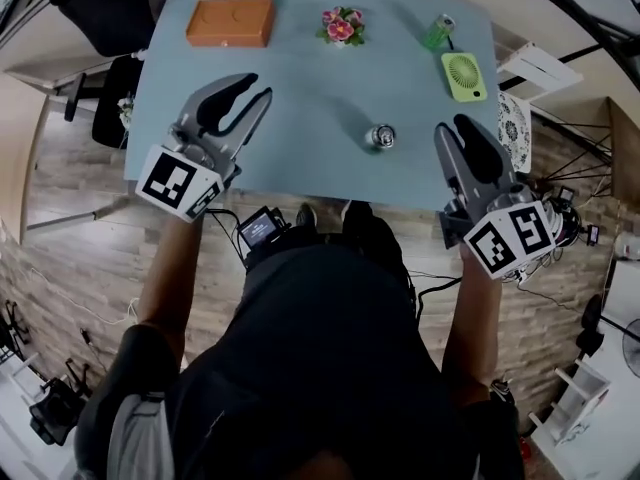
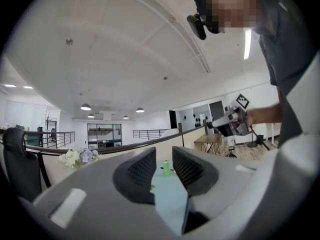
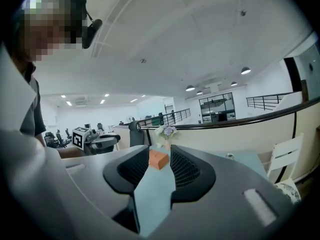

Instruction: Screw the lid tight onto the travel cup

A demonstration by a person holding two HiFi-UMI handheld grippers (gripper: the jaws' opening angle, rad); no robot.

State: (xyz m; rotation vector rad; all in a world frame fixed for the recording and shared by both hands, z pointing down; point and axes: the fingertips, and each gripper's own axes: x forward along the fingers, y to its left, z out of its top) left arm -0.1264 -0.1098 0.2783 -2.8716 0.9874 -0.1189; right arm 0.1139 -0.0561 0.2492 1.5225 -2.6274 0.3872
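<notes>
The metal travel cup (image 1: pixel 380 136) stands upright on the light blue table (image 1: pixel 300 118), near its front edge, with its lid on top, seen from above. My left gripper (image 1: pixel 258 88) is raised over the table's left part, well to the left of the cup. My right gripper (image 1: pixel 450 126) is raised just to the right of the cup, apart from it. Both hang in the air, shut, with nothing between their jaws. The left gripper (image 2: pixel 164 156) points level across the table, and the right gripper (image 3: pixel 160 151) points towards the orange box (image 3: pixel 158 159). The cup shows in neither gripper view.
Along the far edge of the table lie an orange box (image 1: pixel 230 22), a small pot of flowers (image 1: pixel 341 25) and a green cup (image 1: pixel 437 32). A green hand fan (image 1: pixel 464 76) lies at the right. A black chair (image 1: pixel 105 8) stands to the far left, a white chair (image 1: pixel 535 68) to the right.
</notes>
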